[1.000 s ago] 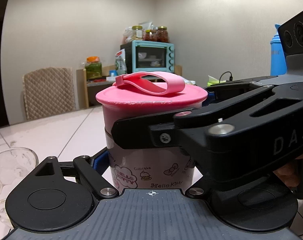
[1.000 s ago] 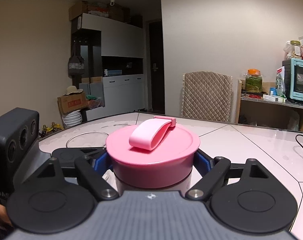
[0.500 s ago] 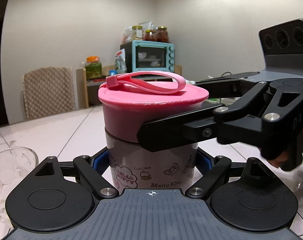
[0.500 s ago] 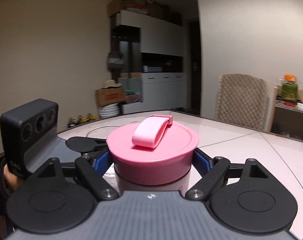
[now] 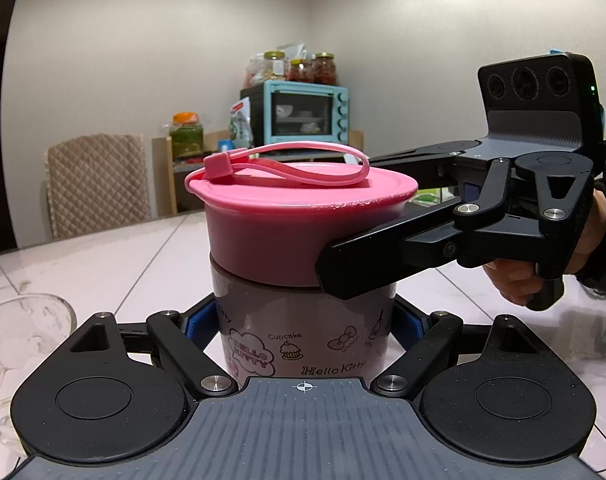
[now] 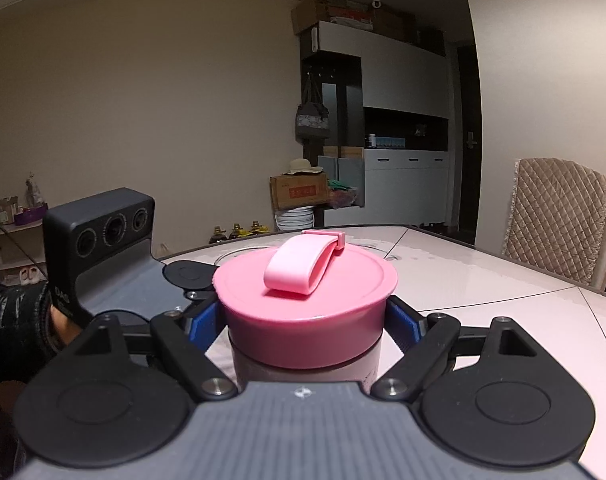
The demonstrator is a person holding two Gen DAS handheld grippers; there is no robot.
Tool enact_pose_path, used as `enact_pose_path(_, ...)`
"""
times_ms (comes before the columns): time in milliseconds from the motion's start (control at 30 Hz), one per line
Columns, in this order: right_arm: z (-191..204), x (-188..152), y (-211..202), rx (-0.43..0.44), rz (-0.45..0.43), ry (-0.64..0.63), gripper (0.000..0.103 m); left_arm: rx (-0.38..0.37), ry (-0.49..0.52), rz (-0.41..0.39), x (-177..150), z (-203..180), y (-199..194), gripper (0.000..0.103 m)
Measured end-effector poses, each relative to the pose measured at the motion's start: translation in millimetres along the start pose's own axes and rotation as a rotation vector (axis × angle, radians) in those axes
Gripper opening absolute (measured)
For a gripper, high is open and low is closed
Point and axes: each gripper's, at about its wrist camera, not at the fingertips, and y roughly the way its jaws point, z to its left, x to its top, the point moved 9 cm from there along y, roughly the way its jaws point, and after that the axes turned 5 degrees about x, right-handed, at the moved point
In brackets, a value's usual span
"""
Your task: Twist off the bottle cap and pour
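Clamping bottle marked "Hello Kitty": left gripper | right gripper squeezing pink cap

This is a home, a dining room beside a kitchen corner. A small turquoise toaster oven stands on a far wooden shelf with glass food jars on top. A beige quilted chair stands at the pale tiled desk; white cupboards and stacked white plates are far off.
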Motion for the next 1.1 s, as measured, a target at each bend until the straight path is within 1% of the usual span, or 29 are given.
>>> enact_pose_path(33,-2,1,1,-0.008,0.001,0.003,0.088,0.0,-0.001,0.0,0,0,0,0.09)
enact_pose_path(67,-1,2,0,-0.041,0.001,0.008,0.094,0.001,0.0,0.0,0,0,0,0.09)
enact_pose_path(100,0,3,-2,-0.09,0.003,0.009,0.103,0.001,0.0,0.001,0,0,-1,0.09)
enact_pose_path(133,-3,0,-4,-0.121,0.005,0.012,0.103,0.001,0.0,0.001,0,0,-1,0.09)
enact_pose_path(200,2,4,-10,-0.2,0.001,0.04,0.103,-0.001,-0.002,0.001,2,0,2,0.09)
enact_pose_path(267,9,5,-10,-0.255,0.001,0.047,0.103,-0.001,0.001,-0.001,0,1,0,0.09)
enact_pose_path(333,15,6,-12,-0.278,-0.024,0.068,0.103,-0.001,0.001,0.0,1,3,1,0.09)
enact_pose_path(400,21,5,-14,-0.301,-0.052,0.116,0.103,0.0,0.002,0.0,2,3,1,0.09)
enact_pose_path(533,24,3,-16,-0.377,-0.088,0.148,0.103,0.0,0.002,0.0,2,4,2,0.09)
enact_pose_path(633,24,-1,-15,-0.4,-0.094,0.154,0.103,0.001,0.004,0.0,3,2,2,0.09)
enact_pose_path(767,23,-4,-4,-0.462,-0.078,0.151,0.103,0.001,0.004,0.001,3,1,3,0.09)
enact_pose_path(867,23,-5,4,-0.488,-0.073,0.152,0.103,0.002,0.005,0.001,2,1,2,0.09)
enact_pose_path(933,23,-6,8,-0.489,-0.076,0.153,0.103,0.002,0.005,0.002,3,1,2,0.09)
enact_pose_path(1000,22,-6,12,-0.517,-0.073,0.148,0.103,0.002,0.005,0.002,3,0,3,0.09)
enact_pose_path(1100,21,-4,19,-0.534,-0.074,0.154,0.103,0.001,0.004,0.002,3,0,3,0.09)
